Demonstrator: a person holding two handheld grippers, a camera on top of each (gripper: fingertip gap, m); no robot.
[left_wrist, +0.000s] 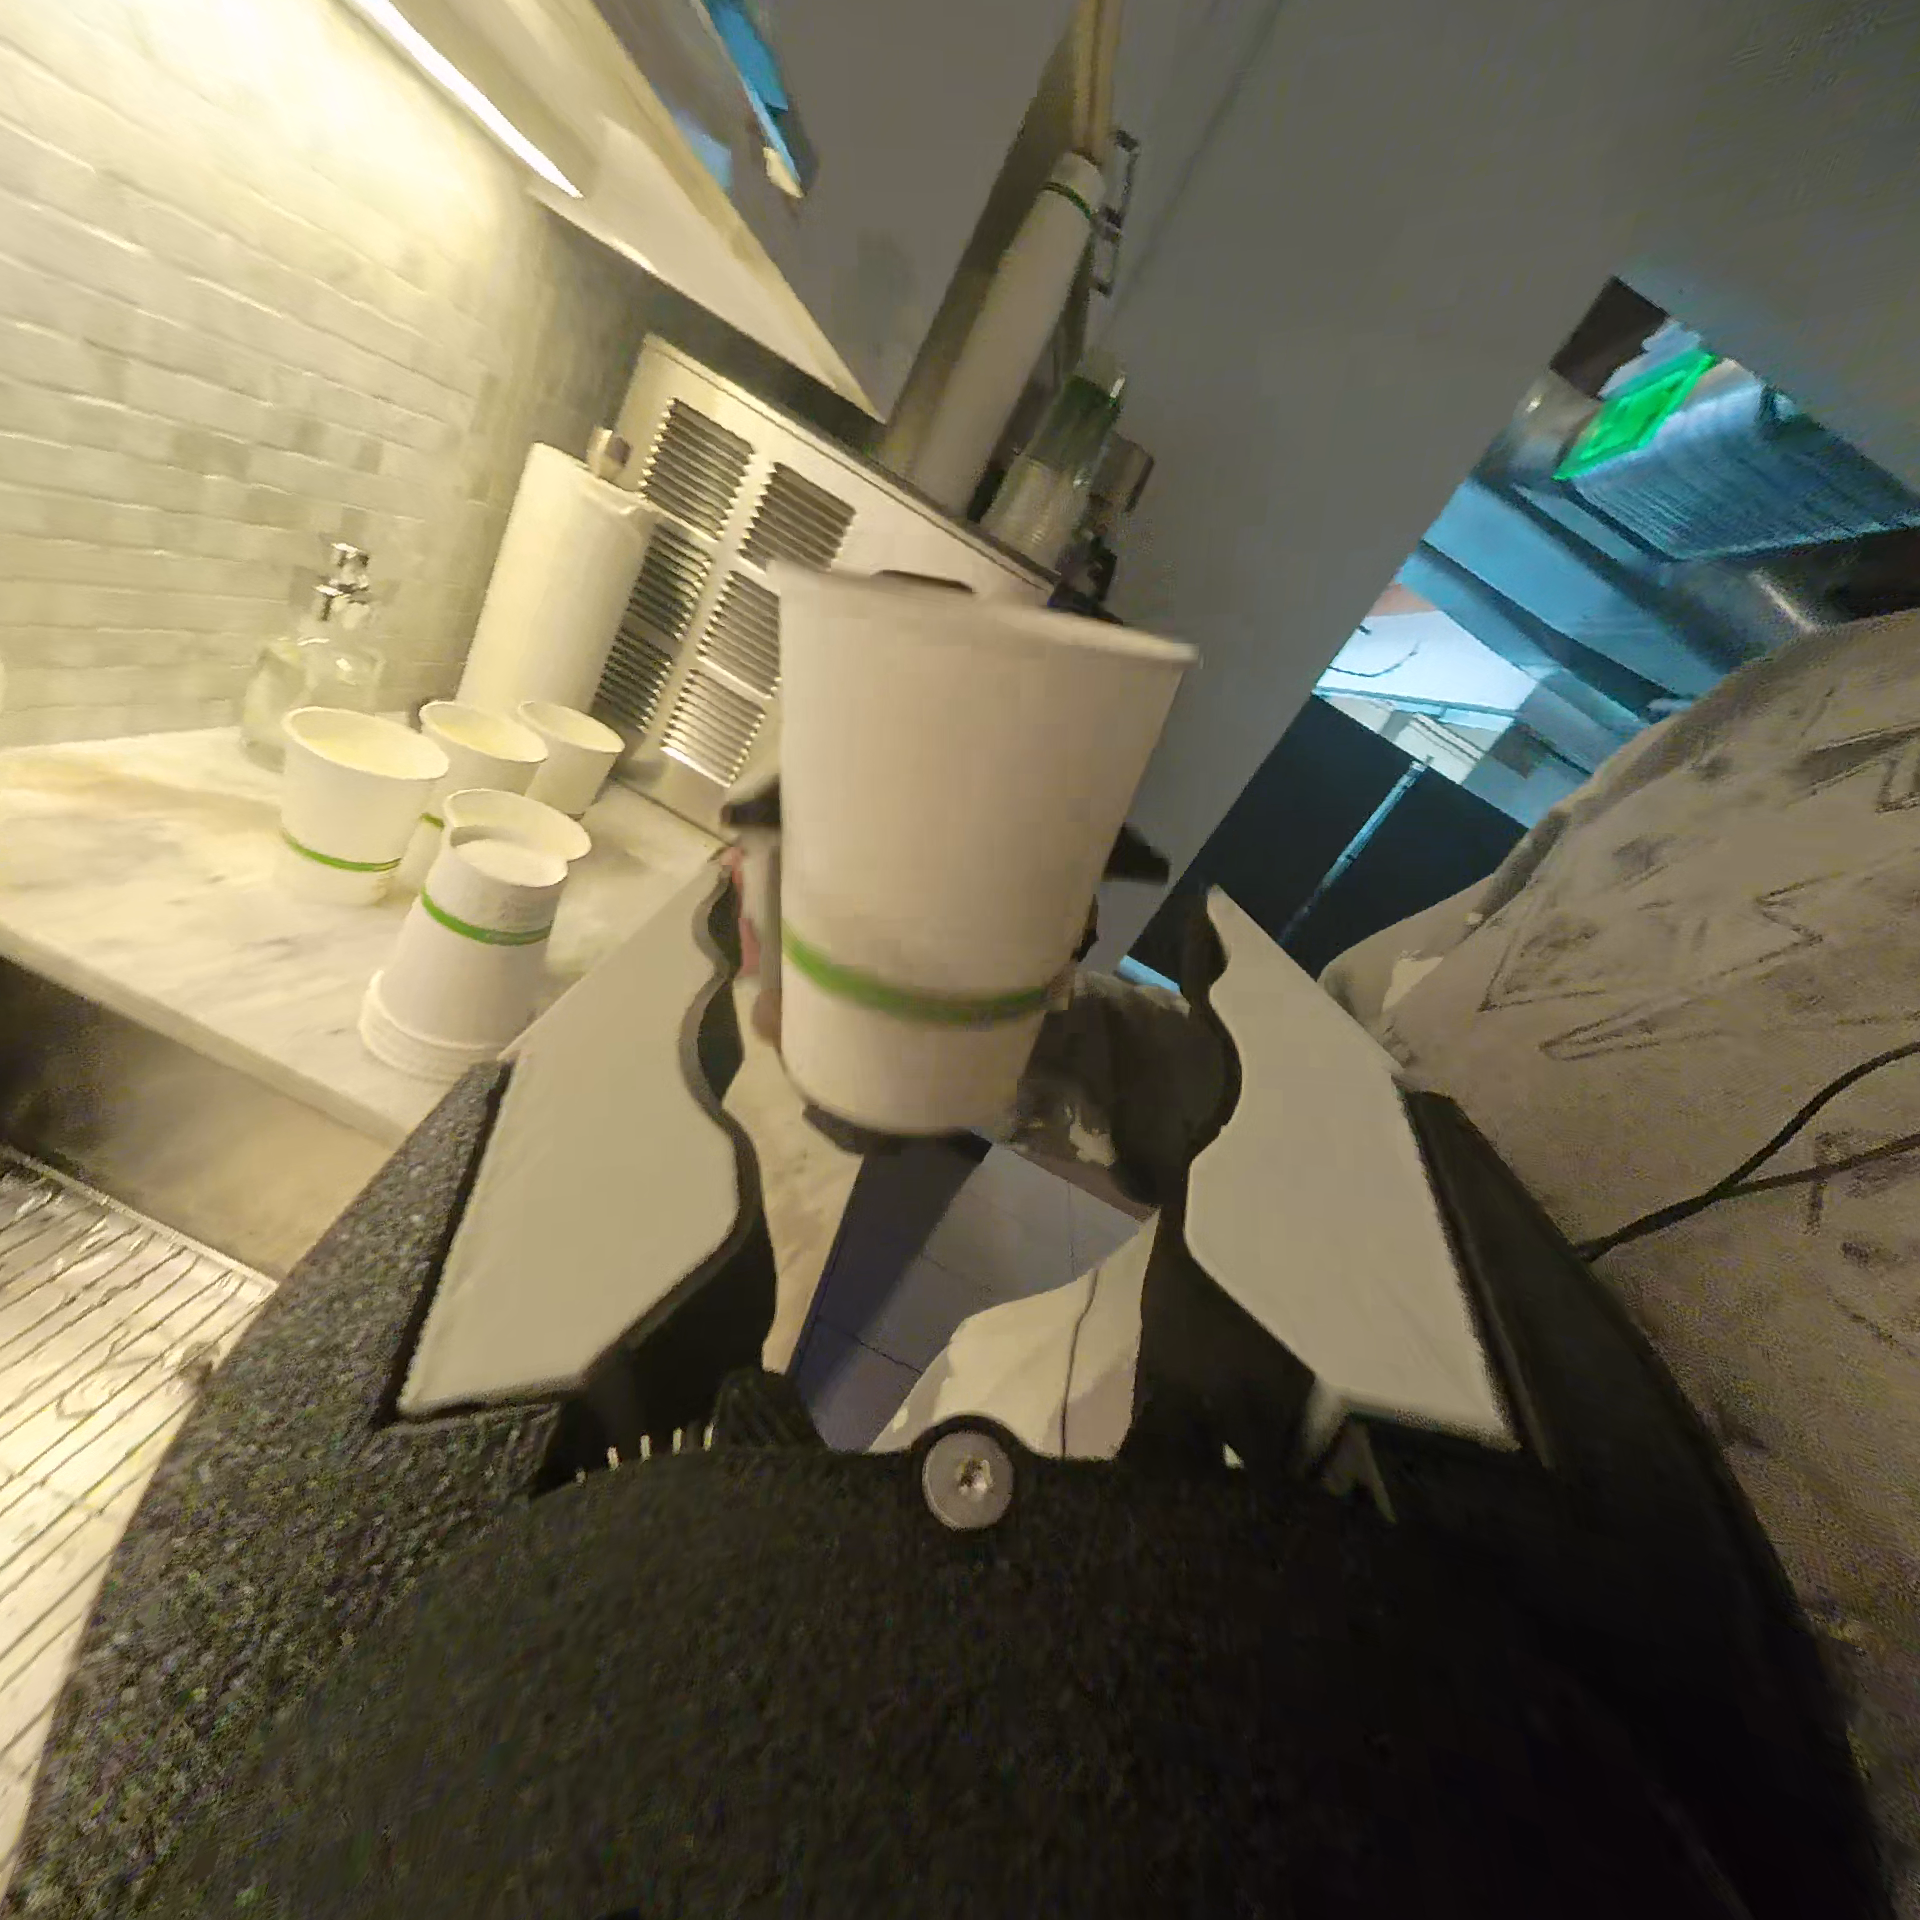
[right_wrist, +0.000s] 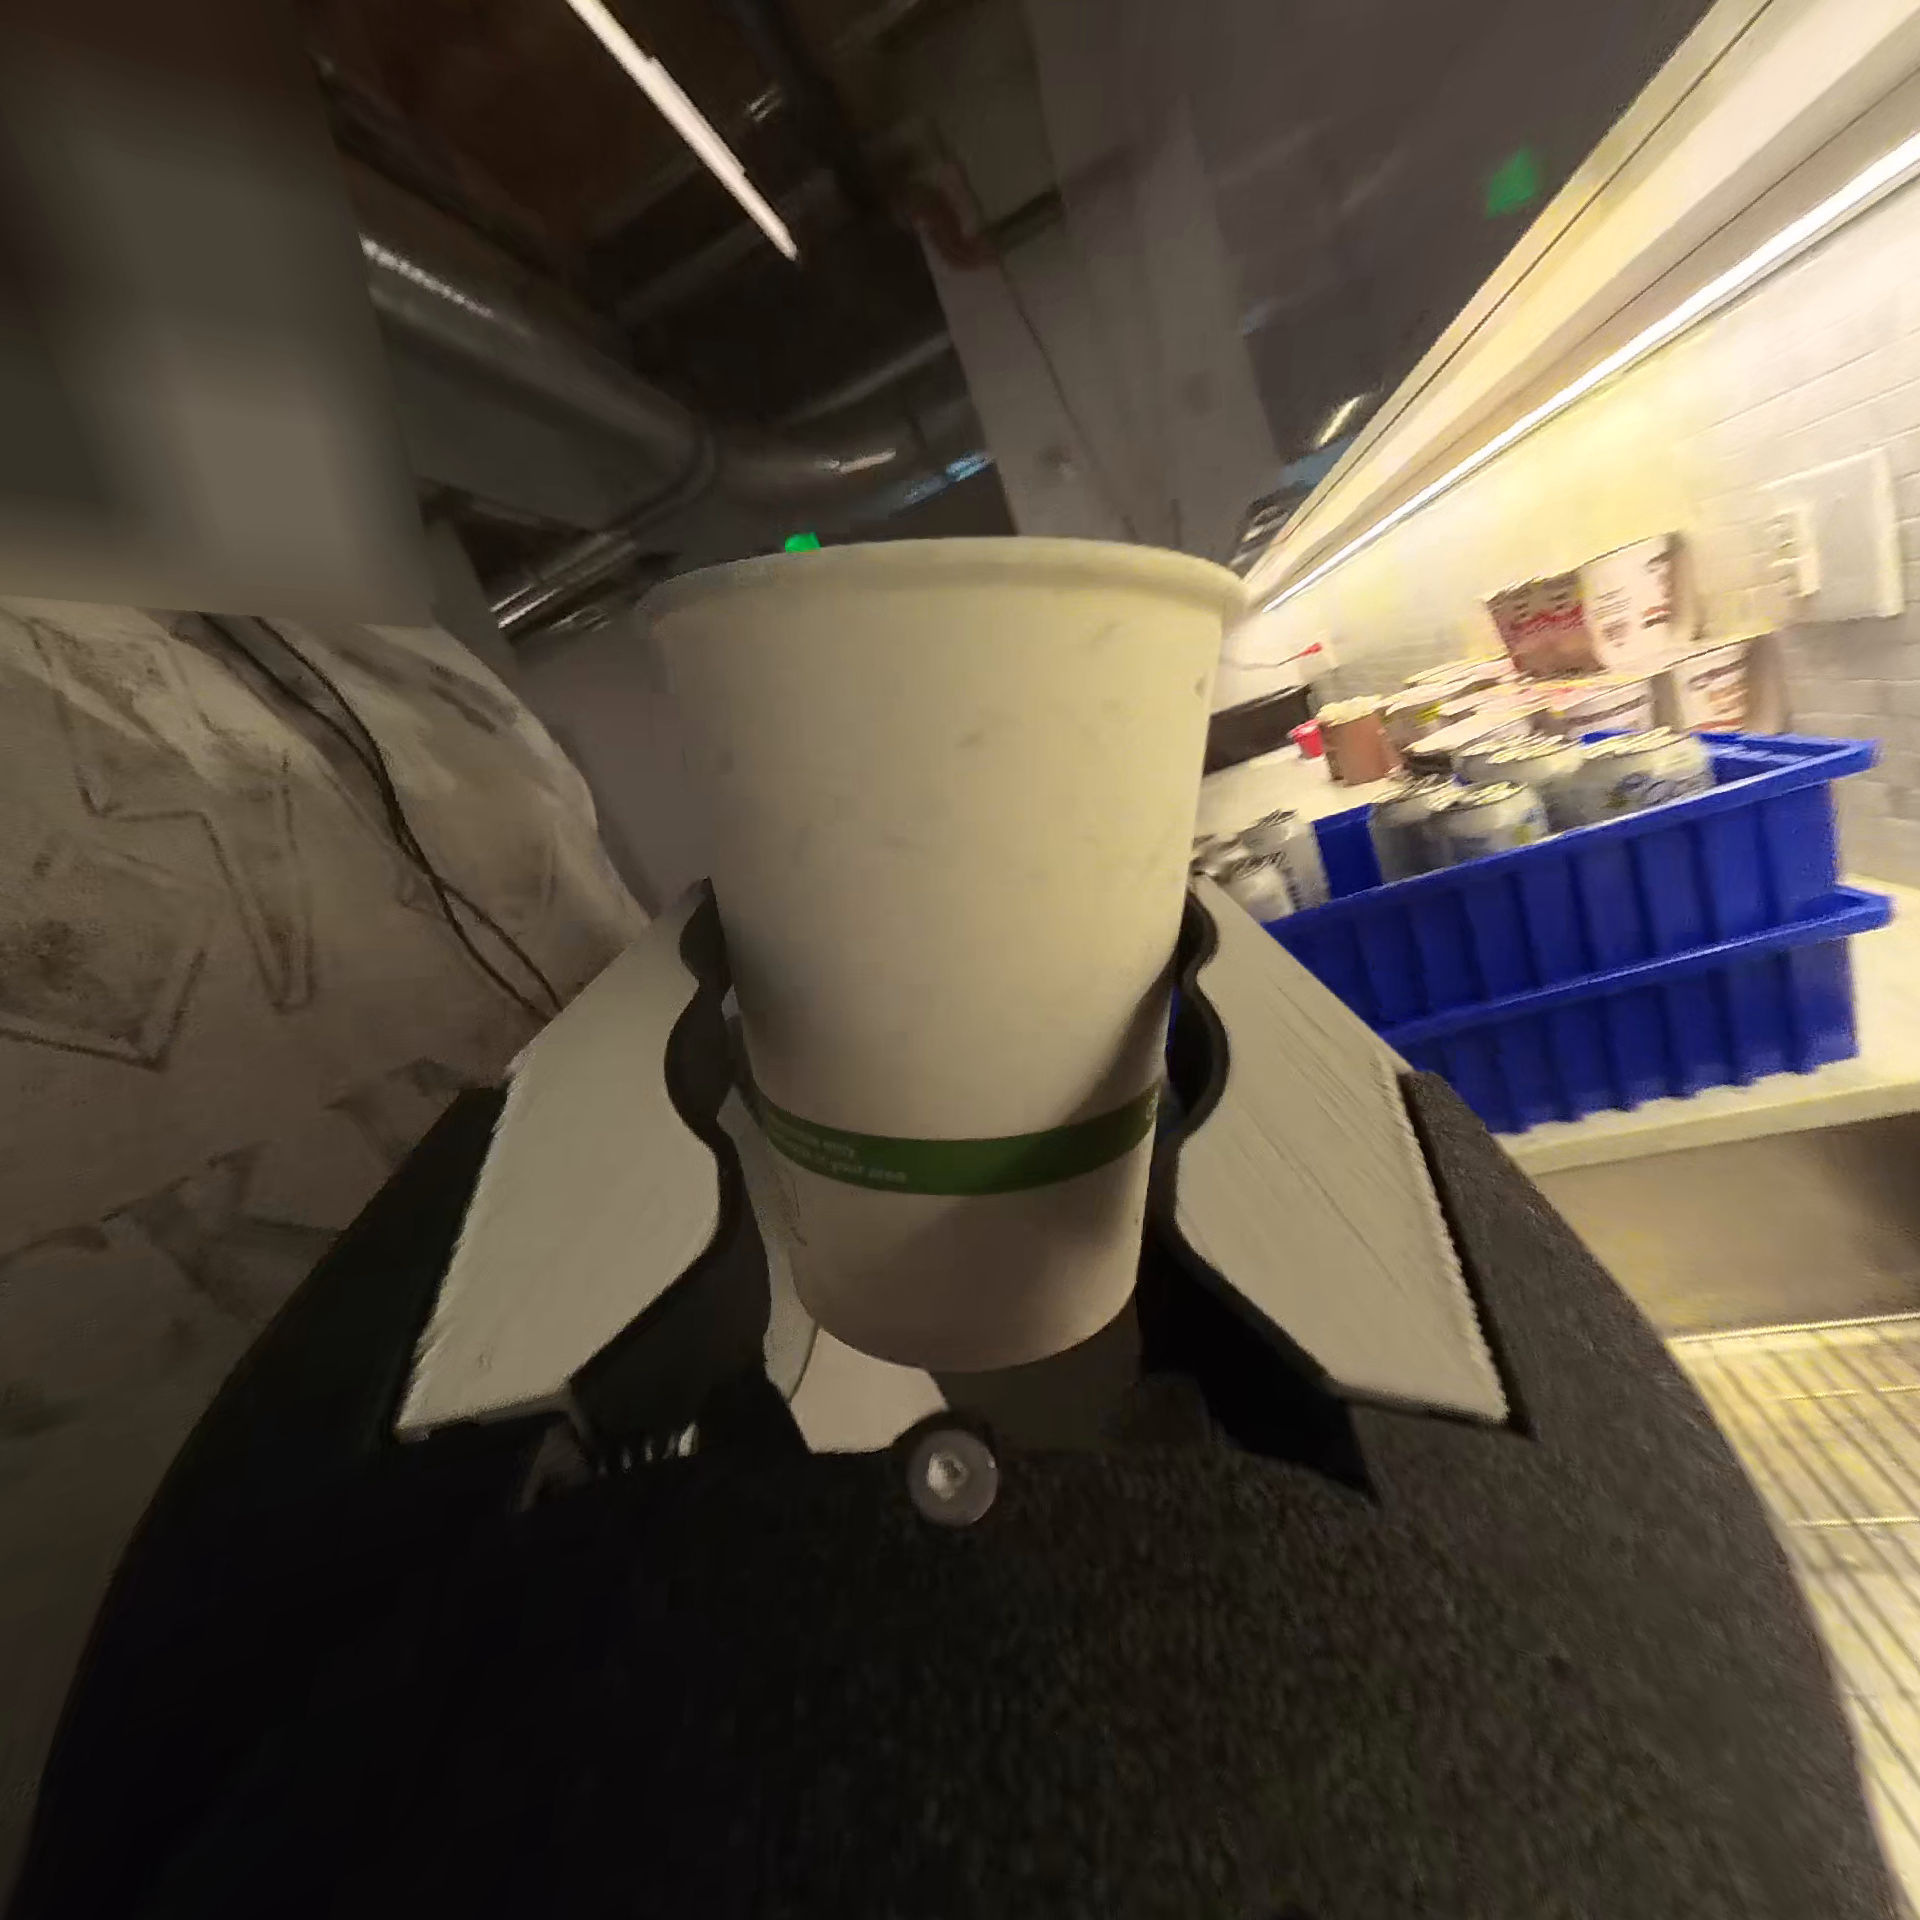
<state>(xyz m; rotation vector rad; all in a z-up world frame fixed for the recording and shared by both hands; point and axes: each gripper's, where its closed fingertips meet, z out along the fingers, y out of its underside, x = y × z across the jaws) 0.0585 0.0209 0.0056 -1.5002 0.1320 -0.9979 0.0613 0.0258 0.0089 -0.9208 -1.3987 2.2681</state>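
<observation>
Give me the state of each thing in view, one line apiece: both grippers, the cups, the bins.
Right gripper: jaws shut on the paper cup.
Paper cup: upright, off the counter, rim up.
Left gripper: jaws open, holding nothing, the cup just beyond.
Counter cups: upright, open.
Cup stack: nested upside down.
Blue bins: stacked, top one holding cans.

We look along each gripper, tilted upward: left view toward the desk (left_wrist: 156, 935) corner, right view close behind the cup (right_wrist: 935, 935). Both share that cup (left_wrist: 935, 831).
</observation>
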